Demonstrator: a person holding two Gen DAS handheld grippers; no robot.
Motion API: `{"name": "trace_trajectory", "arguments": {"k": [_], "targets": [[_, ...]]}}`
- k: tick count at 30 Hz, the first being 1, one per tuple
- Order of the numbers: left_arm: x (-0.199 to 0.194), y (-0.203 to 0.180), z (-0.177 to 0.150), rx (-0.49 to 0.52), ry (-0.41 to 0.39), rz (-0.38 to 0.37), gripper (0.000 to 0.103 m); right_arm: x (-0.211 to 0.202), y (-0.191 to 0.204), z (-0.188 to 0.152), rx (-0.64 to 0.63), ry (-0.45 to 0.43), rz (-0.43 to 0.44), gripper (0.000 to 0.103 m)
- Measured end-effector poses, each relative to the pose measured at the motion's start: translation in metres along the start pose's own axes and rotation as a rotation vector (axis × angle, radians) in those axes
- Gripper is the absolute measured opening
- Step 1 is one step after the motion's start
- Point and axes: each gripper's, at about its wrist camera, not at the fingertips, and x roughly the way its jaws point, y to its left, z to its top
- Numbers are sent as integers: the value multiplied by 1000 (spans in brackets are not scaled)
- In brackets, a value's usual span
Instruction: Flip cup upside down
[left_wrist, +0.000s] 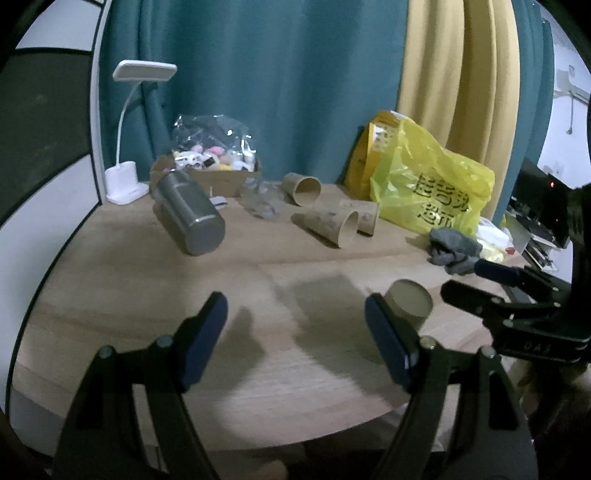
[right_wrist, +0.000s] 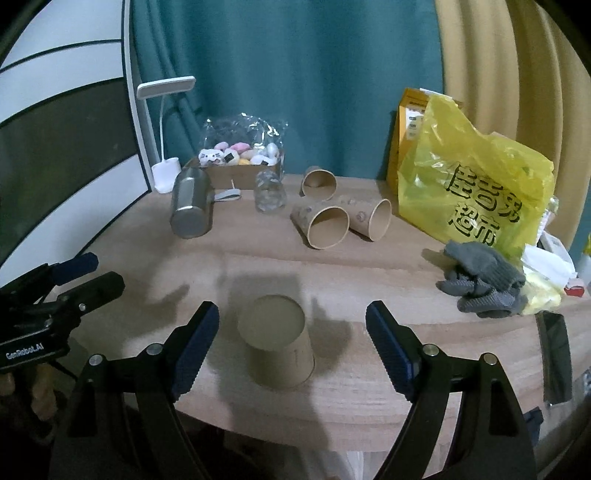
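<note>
A brown paper cup (right_wrist: 277, 343) stands upside down on the wooden table (right_wrist: 369, 266) near the front edge. It also shows in the left wrist view (left_wrist: 409, 304), just right of my left gripper's right finger. My right gripper (right_wrist: 291, 343) is open, with the cup between its fingers and not touched. My left gripper (left_wrist: 295, 332) is open and empty over bare table. The right gripper appears in the left wrist view (left_wrist: 476, 284), and the left gripper appears in the right wrist view (right_wrist: 85, 277), both open.
Three more paper cups (right_wrist: 328, 225) lie on their sides mid-table. A steel tumbler (right_wrist: 190, 208) lies at the left and a clear glass (right_wrist: 269, 194) beside it. A box of toys (right_wrist: 240, 162), a lamp (right_wrist: 166, 173), a yellow bag (right_wrist: 476, 192), grey gloves (right_wrist: 480, 280) and a phone (right_wrist: 557, 354) surround them.
</note>
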Motion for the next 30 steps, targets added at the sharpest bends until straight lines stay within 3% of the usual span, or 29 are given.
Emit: {"name": "trace_trajectory", "arguments": {"k": [30], "targets": [[-12, -11, -1, 31, -16, 13, 78, -5, -10, -6, 31, -17, -1, 84]]}}
